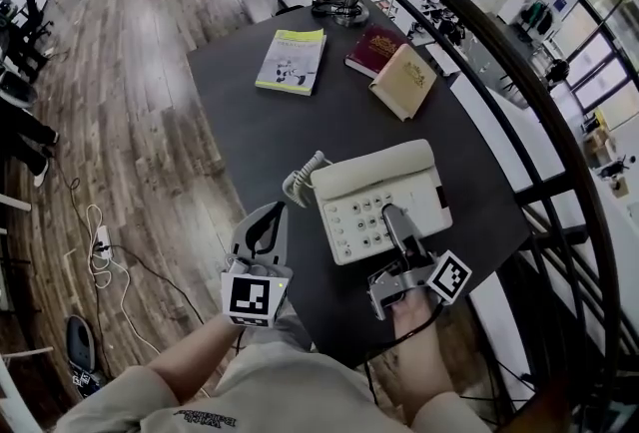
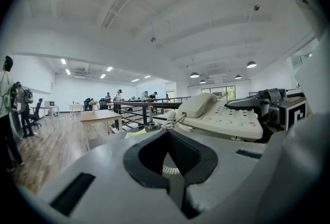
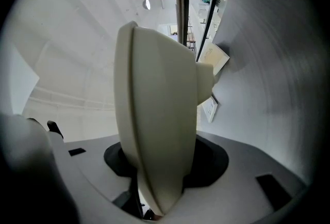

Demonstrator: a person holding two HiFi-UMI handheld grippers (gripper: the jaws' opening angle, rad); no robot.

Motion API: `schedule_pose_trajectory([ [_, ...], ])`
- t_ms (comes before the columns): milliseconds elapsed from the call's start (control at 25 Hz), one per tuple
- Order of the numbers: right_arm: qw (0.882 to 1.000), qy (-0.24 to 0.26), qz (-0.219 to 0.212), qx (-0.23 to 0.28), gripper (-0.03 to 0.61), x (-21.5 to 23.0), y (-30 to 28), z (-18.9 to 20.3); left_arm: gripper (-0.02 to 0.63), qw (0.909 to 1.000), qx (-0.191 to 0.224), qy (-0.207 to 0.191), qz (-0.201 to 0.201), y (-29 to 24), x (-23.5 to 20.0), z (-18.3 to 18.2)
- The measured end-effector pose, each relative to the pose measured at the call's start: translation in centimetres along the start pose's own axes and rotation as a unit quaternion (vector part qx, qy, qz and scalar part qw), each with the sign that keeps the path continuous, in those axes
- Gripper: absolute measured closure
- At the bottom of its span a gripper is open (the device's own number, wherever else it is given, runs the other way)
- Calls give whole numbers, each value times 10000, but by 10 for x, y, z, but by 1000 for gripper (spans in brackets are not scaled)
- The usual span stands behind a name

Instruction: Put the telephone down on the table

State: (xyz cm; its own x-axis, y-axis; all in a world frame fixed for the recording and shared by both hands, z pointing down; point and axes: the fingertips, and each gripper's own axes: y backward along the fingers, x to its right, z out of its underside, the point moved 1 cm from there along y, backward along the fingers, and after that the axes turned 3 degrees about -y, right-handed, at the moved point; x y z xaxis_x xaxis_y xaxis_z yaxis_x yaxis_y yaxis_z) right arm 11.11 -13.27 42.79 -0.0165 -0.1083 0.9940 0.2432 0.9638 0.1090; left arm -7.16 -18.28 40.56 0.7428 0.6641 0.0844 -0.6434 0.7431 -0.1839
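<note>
A cream push-button telephone (image 1: 379, 207) with its handset (image 1: 374, 170) in the cradle is over the near part of the black table (image 1: 290, 137). My right gripper (image 1: 396, 219) is shut on the phone's near edge. In the right gripper view the phone's body (image 3: 154, 114) stands edge-on between the jaws, with a gap to the table. Its coiled cord (image 1: 300, 180) hangs at the left. My left gripper (image 1: 268, 221) is just left of the phone, shut and empty. From the left gripper (image 2: 169, 138) view the telephone (image 2: 227, 117) sits raised and tilted.
A yellow-green booklet (image 1: 292, 60), a dark red book (image 1: 374, 49) and a tan book (image 1: 404, 80) lie on the table's far half, behind them a black stand (image 1: 344, 7). A black railing (image 1: 539, 122) runs along the table's right side. Cables lie on the wooden floor (image 1: 110, 261).
</note>
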Motion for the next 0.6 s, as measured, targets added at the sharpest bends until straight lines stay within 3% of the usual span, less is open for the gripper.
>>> schedule_pose_trajectory([
  [360,9999,-78,109,-3,382,23,-72,-26,609,9998,-57,133,-104,-68,-32,12],
  [600,9996,162,229,20,382,35,-102,-43,609,9998,60,137,-144,-93,-44,15],
])
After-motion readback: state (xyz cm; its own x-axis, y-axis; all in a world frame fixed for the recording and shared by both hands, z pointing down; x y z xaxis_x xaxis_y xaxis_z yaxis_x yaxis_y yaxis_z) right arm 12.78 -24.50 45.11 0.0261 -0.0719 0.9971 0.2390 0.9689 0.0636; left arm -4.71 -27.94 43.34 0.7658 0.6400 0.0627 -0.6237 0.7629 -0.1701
